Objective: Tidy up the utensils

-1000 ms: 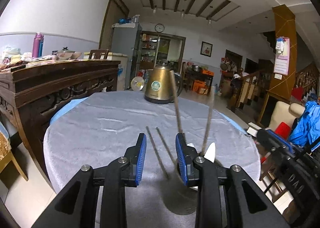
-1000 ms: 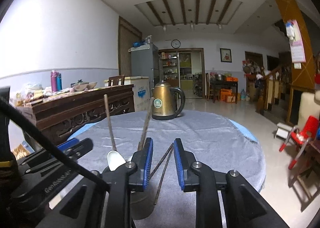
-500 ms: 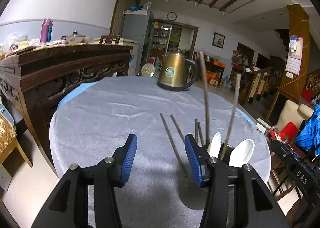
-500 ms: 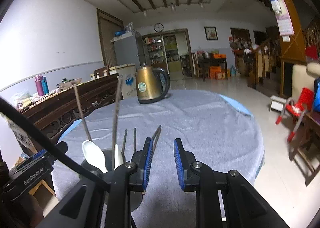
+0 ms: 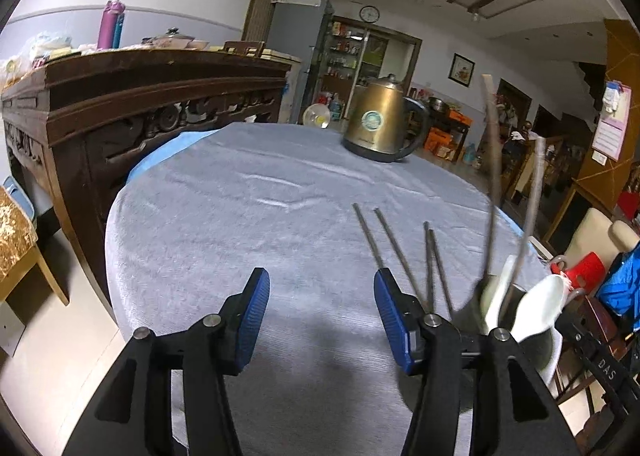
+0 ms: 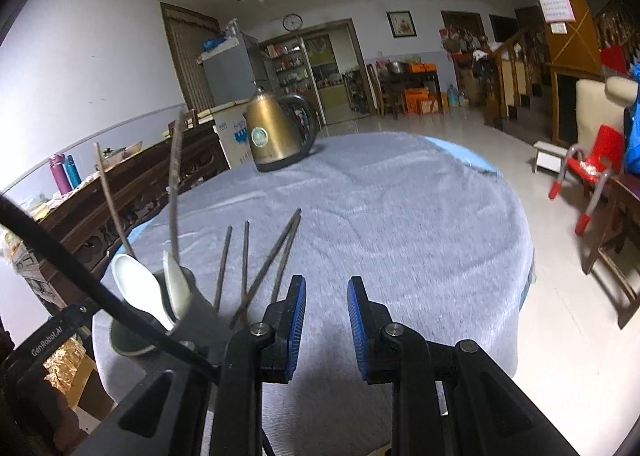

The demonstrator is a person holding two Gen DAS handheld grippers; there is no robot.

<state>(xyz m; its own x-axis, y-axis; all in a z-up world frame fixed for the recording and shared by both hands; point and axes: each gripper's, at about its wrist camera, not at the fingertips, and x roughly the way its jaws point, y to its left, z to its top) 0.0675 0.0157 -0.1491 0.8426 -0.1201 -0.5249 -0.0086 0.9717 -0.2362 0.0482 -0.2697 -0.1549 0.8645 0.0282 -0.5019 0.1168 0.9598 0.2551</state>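
From the left wrist, a round table (image 5: 240, 216) under a grey cloth fills the middle, with a brass kettle (image 5: 378, 124) at its far side and a dark carved sideboard (image 5: 140, 96) along the left wall. The left gripper (image 5: 322, 318) hangs over bare cloth, its jaws spread and just been opening, with nothing between them. Four loose chopsticks (image 5: 396, 244) lie flat just right of it, long axes running away from the camera, fanning slightly; their near ends are hidden behind the right-hand finger. Further right a dark cup (image 5: 516, 296) holds two white spoons (image 5: 538, 308) and two upright chopsticks leaning outward; the cup is largely hidden by the finger and blurred.

From the right wrist, the right gripper (image 6: 326, 322) sits over the cloth with a narrow gap between its blue pads, gripping nothing. The chopsticks (image 6: 264, 264) lie just left of it, tips pointing toward the kettle (image 6: 276, 136), two of them crossing. The cup (image 6: 176, 304) stands at the table's near-left edge, partly covered by a black cable (image 6: 80, 276) and the other gripper's body.
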